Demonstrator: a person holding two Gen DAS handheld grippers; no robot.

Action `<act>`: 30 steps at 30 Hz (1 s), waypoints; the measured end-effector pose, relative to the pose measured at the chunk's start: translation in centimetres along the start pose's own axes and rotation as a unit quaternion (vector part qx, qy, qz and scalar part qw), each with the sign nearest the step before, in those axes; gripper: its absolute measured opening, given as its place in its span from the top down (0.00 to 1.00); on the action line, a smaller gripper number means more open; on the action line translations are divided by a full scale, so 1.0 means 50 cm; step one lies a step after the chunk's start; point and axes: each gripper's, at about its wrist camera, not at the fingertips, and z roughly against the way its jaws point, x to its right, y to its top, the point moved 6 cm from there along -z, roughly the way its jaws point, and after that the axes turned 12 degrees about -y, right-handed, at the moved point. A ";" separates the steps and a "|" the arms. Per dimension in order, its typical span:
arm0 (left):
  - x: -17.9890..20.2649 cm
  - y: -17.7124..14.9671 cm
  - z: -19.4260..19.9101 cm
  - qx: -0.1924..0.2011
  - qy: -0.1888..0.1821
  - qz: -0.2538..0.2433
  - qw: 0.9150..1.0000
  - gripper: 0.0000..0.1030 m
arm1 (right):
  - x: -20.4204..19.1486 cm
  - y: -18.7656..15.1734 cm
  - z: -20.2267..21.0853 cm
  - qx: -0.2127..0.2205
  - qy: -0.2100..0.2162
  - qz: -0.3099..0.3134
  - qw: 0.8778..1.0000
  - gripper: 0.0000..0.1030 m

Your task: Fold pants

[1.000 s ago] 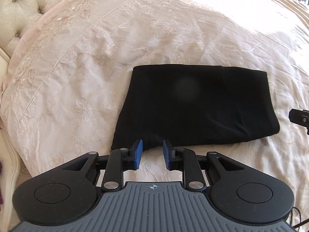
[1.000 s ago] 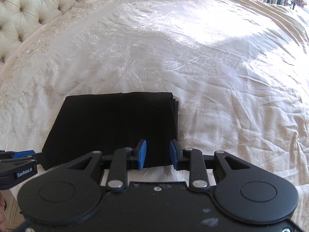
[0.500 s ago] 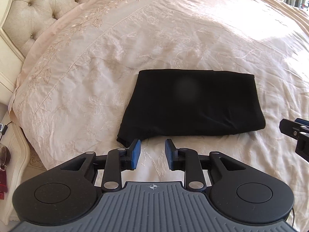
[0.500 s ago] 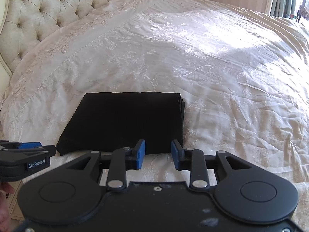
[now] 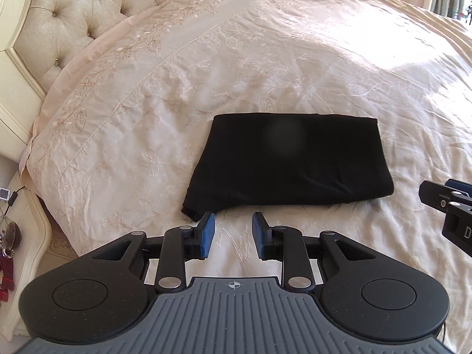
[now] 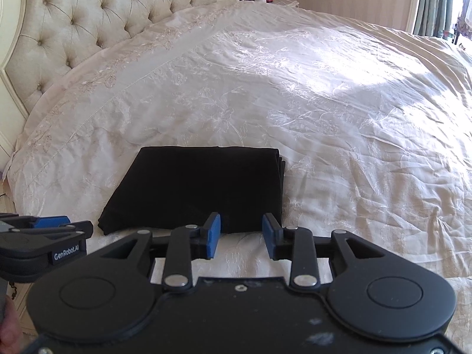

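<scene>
Where headboard (image 6: 88, 20) meets embroidered bedspread (image 6: 324, 103)

- The left gripper (image 5: 233, 233) has been drawn back from the pants (image 5: 290, 159): a second ago its tips overlapped the near edge, now a strip of bedspread (image 5: 132, 135) is seen between them.
- The right gripper (image 6: 242, 236) has likewise been pulled back and raised, though its tips are still seen against the near edge.
- More of the headboard (image 6: 88, 17) has been brought into both views.
- A nightstand (image 5: 17, 206) is now seen at the left.
</scene>
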 end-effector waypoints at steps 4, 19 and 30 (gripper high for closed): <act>0.006 -0.004 0.007 0.003 0.003 -0.005 1.000 0.74 | 0.006 -0.007 0.007 0.000 0.000 -0.006 1.000 0.66; 0.026 -0.023 0.034 0.012 0.011 -0.016 1.000 0.74 | 0.011 -0.022 0.026 -0.002 -0.001 -0.021 1.000 0.65; 0.037 -0.038 0.045 0.014 0.012 -0.016 1.000 0.74 | 0.009 -0.028 0.037 0.001 0.004 -0.020 1.000 0.64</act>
